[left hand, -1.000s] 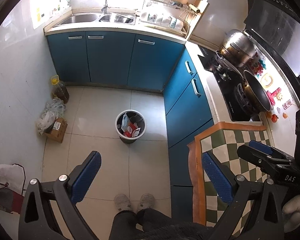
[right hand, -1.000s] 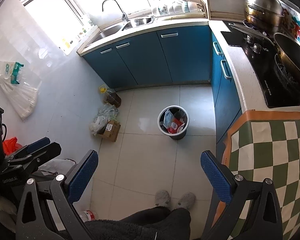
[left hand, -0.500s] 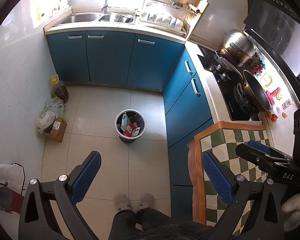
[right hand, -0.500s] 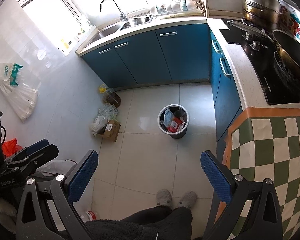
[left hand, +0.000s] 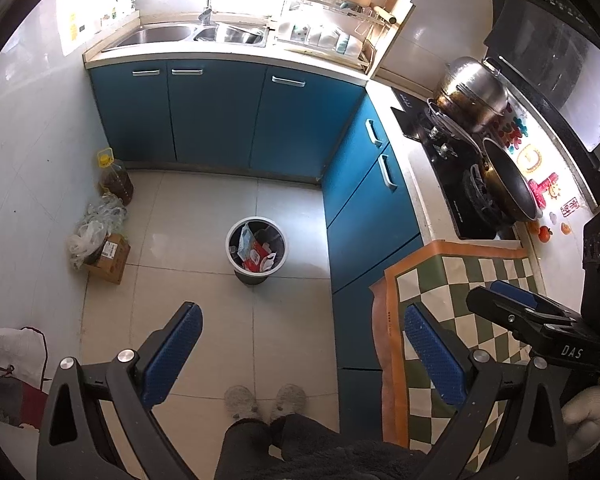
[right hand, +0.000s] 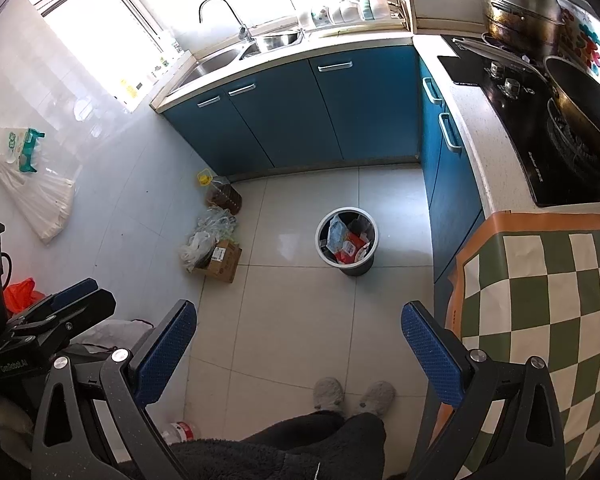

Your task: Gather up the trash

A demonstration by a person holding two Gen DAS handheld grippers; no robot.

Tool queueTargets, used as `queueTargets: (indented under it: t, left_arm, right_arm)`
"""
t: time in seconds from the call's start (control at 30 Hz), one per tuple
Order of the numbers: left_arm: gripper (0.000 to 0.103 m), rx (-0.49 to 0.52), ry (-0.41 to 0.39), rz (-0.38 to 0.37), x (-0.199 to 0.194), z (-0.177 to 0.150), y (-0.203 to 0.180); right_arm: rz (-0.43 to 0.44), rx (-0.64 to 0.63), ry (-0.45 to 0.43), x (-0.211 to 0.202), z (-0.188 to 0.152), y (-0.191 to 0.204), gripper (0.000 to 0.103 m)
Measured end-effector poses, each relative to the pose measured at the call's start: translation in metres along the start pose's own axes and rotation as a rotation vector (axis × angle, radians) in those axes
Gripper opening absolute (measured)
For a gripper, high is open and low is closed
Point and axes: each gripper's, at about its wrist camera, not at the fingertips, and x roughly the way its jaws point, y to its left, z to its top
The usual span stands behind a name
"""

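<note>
A round grey trash bin stands on the tiled floor, holding red, white and blue wrappers; it also shows in the right wrist view. My left gripper is open and empty, held high above the floor, short of the bin. My right gripper is open and empty, also high above the floor. The right gripper shows at the right edge of the left wrist view, above the checked cloth. The left gripper shows at the left edge of the right wrist view.
Blue cabinets run along the back and right. A checked cloth covers the counter at right. A cardboard box, plastic bags and an oil jug sit by the left wall. A plastic bottle lies near my feet.
Both views have shifted only slightly; the bin sits a touch higher in frame. Both grippers stay open and empty.
</note>
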Motion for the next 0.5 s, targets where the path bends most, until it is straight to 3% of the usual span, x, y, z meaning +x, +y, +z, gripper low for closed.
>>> queueTargets:
  t: [0.5]
  left_arm:
    - [0.103, -0.001, 0.011, -0.015, 0.0034, 0.0011, -0.0065]
  right_arm:
    - [0.0, 0.0, 0.004, -0.001, -0.0036, -0.0042, 0.103]
